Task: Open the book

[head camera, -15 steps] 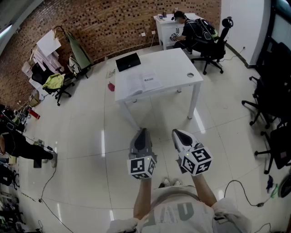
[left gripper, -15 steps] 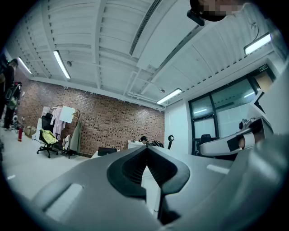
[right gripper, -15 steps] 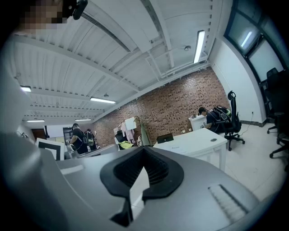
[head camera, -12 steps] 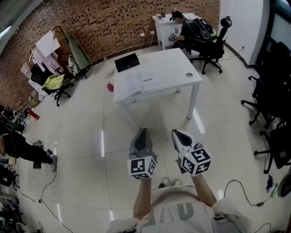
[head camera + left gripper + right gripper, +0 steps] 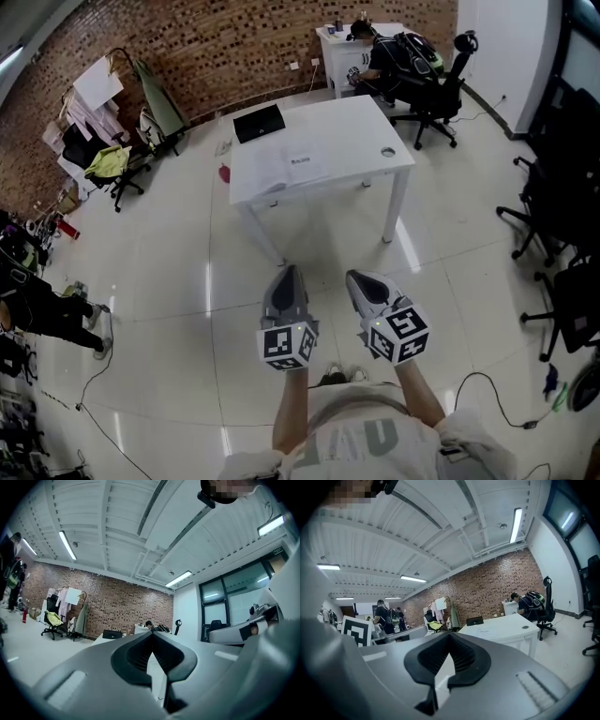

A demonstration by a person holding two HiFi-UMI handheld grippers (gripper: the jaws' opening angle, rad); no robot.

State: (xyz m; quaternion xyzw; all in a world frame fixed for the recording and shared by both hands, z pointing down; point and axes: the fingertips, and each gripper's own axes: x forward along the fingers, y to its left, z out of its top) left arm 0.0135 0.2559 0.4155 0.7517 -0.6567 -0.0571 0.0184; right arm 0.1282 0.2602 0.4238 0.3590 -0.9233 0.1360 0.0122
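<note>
We're well back from the table where the book lies, so left gripper and right gripper sit clenched on nothing, held level out front, probably just carried for the approach.

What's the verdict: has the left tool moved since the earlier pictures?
No: the left tool keeps its gap to the white table; only the view shifted.
</note>
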